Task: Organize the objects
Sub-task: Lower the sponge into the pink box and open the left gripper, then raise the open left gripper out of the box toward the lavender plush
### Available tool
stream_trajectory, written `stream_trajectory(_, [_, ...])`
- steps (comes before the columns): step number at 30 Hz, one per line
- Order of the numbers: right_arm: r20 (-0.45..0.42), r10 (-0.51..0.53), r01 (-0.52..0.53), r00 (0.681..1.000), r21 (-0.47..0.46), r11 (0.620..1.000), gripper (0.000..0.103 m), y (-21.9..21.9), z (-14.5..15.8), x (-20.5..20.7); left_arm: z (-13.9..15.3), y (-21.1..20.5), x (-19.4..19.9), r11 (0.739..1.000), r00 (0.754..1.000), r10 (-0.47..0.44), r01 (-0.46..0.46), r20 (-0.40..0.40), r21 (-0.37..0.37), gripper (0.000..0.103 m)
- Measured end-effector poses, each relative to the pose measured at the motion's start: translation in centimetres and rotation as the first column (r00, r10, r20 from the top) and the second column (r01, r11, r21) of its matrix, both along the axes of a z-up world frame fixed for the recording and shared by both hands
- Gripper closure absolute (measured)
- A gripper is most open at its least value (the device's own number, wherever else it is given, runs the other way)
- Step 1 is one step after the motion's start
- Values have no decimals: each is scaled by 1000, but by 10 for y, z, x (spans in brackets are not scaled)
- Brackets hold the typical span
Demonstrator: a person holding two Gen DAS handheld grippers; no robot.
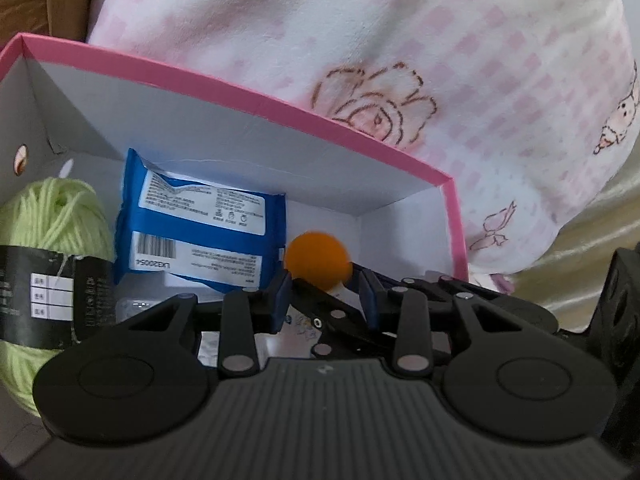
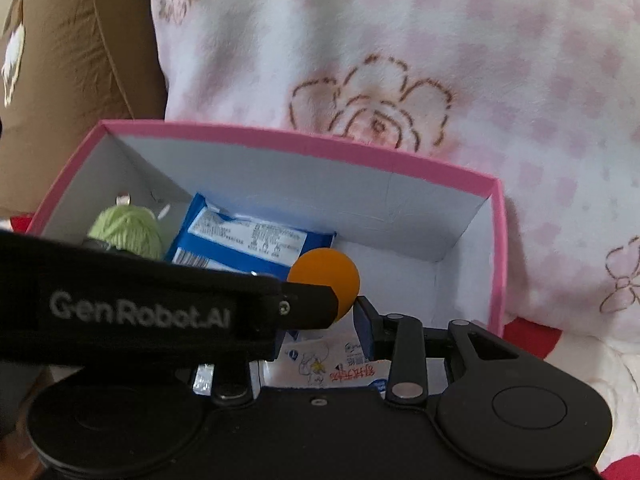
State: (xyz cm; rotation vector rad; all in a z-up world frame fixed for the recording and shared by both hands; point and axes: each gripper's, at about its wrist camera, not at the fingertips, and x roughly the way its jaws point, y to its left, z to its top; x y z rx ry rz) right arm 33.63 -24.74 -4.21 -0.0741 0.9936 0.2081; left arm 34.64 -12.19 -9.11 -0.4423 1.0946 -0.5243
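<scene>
An orange ball [image 1: 318,258] [image 2: 324,276] hangs inside the pink box [image 1: 240,94] [image 2: 320,142], right at the tips of my right gripper [image 2: 320,330] [image 1: 326,280]. The ball is blurred in the left wrist view while the fingers around it are sharp. The right jaws stand a little wider than the ball and look open. My left gripper [image 1: 324,296] [image 2: 308,308] is open by a narrow gap, with nothing pinched. It crosses in front of the right gripper's left finger, and one of the right gripper's fingers passes between its blue pads [image 1: 282,300].
The box also holds a green yarn ball [image 1: 52,216] [image 2: 128,228], a blue wipes pack [image 1: 200,220] [image 2: 248,244] and a white sachet [image 2: 344,364]. A pink checked blanket [image 1: 400,20] lies behind the box, and a brown cushion [image 2: 80,60] is at the left.
</scene>
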Motion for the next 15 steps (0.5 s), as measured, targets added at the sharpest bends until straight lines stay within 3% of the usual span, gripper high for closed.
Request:
stream_trajectory(5, [18,18,-18,1000,5,1000,58,-3,-1,-6,12,6,-5,998,998,12,-15,56,69,67])
stream_trajectory(9, [48,74,-76,996,32,997,58,-6,8,-24,21,30,-18,997,998,54,-55,26,45,64])
stream_trajectory(15, [96,97,-106,991,94,990,57,-13,25,-71,49,52,-42,994,999,2,-8,53,113,62])
